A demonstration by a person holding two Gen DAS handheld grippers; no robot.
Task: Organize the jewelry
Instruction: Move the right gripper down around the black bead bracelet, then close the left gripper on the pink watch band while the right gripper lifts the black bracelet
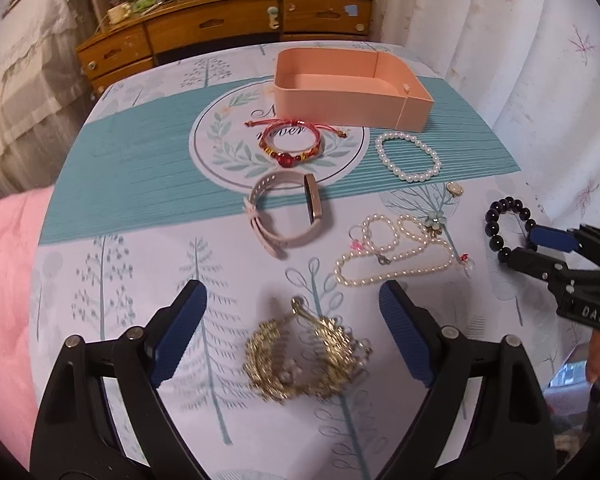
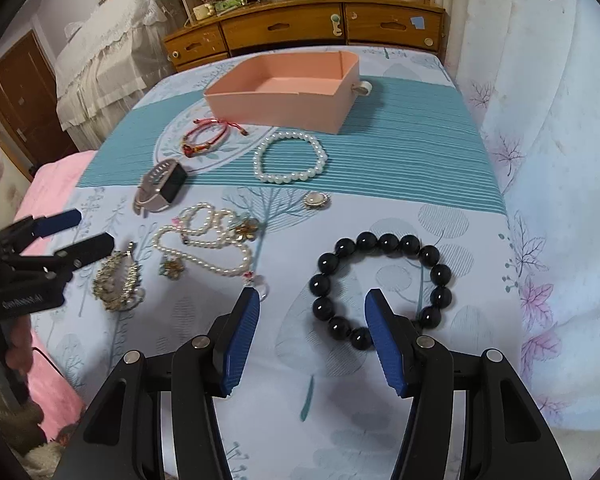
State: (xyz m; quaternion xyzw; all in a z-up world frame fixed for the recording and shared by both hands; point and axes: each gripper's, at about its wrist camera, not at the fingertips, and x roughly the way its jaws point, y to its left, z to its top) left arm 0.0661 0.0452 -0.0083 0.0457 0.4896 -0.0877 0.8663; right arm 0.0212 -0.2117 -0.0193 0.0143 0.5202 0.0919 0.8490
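Note:
An open pink box (image 1: 352,100) (image 2: 280,96) stands at the far side of the table. My left gripper (image 1: 292,308) is open, its fingers either side of a gold leafy hair piece (image 1: 304,356) (image 2: 118,284). My right gripper (image 2: 312,308) is open just before a black bead bracelet (image 2: 384,284) (image 1: 504,228), with its right finger (image 2: 384,340) over the near beads. Between lie a pearl necklace (image 1: 396,256) (image 2: 208,240), a white pearl bracelet (image 1: 408,156) (image 2: 290,156), a red cord bracelet (image 1: 292,144) (image 2: 204,138), a pink-strapped watch (image 1: 284,216) (image 2: 162,192) and a small pearl brooch (image 1: 454,189) (image 2: 315,200).
The table wears a tree-print cloth with a teal band (image 1: 140,160). A wooden dresser (image 1: 228,28) stands behind it. A floral curtain (image 2: 560,120) hangs to the right. A pink blanket (image 1: 8,280) lies at the left edge.

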